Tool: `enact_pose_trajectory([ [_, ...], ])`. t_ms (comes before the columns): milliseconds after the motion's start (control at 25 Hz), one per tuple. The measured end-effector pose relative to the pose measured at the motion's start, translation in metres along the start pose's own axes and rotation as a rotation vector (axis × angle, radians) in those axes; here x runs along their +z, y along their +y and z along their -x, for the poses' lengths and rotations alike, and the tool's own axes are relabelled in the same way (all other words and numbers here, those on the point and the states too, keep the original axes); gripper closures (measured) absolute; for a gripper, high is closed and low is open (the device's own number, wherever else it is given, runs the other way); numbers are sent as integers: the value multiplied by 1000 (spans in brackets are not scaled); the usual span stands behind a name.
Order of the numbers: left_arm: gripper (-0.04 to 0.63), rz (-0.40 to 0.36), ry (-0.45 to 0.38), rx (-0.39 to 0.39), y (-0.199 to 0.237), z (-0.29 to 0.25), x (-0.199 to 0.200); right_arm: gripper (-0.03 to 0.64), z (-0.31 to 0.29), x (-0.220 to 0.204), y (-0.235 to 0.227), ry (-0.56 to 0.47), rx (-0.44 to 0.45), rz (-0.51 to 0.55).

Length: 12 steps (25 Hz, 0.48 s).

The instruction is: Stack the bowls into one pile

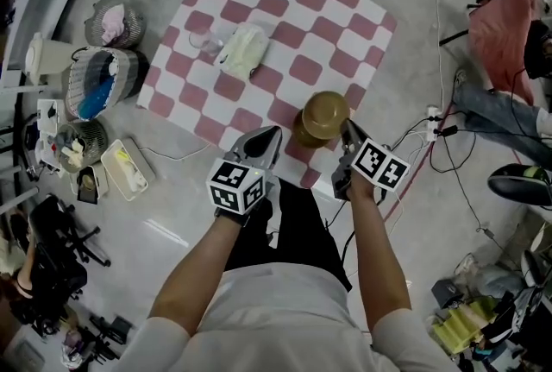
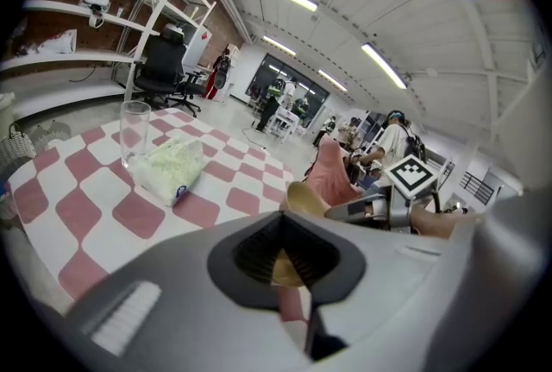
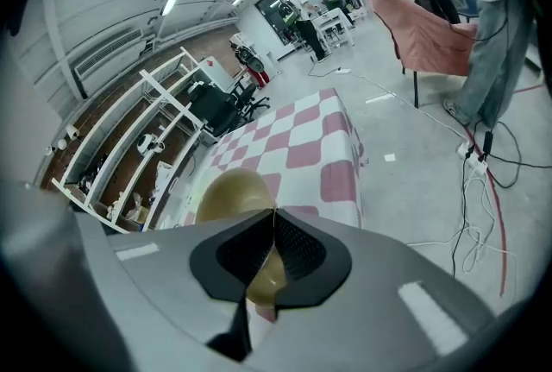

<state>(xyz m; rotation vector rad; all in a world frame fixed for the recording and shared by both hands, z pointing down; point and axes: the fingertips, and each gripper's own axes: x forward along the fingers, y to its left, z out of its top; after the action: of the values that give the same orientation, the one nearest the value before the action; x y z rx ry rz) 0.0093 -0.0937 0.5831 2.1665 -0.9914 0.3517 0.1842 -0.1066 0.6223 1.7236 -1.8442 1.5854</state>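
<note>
A golden-brown pile of bowls [image 1: 321, 116] stands near the front edge of the pink-and-white checkered table [image 1: 285, 25]. In the head view my left gripper [image 1: 272, 135] is just left of the pile and my right gripper [image 1: 347, 129] is close against its right side. Both are shut, with nothing between the jaws. The bowls [image 2: 304, 198] show just beyond the left gripper [image 2: 281, 217], with the right gripper [image 2: 366, 208] at their far side. In the right gripper view the rounded bowl [image 3: 231, 189] sits straight behind the right gripper [image 3: 274, 211].
A clear glass [image 1: 205, 42] and a pale green bag [image 1: 243, 51] lie mid-table, also seen as the glass [image 2: 134, 130] and bag [image 2: 171, 167]. Baskets [image 1: 102, 81] and trays [image 1: 125, 167] crowd the floor at left. Cables and a power strip [image 1: 433, 122] lie at right.
</note>
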Motion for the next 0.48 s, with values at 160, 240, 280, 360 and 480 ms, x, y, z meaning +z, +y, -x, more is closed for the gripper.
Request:
enact_pose_trajectory([
  [160,589,-4,5,-5,-3,7,-8,598,3,-17,0,7,-2,-4],
  [240,589,-3,8,-6,-4,9,-12,598,2,-24,0,12,-3,-2],
  [280,589,-3,10,-7,-4,11,-15,598,2,-27,-1,16,-5,-1],
  [360,589,0,15,-7,-5,13,-19,598,0,-36,-3,28,-11,-4],
  [480,589,3,23,-7,-5,15,-26,598,-6,-48,-8,49,-22,-11],
])
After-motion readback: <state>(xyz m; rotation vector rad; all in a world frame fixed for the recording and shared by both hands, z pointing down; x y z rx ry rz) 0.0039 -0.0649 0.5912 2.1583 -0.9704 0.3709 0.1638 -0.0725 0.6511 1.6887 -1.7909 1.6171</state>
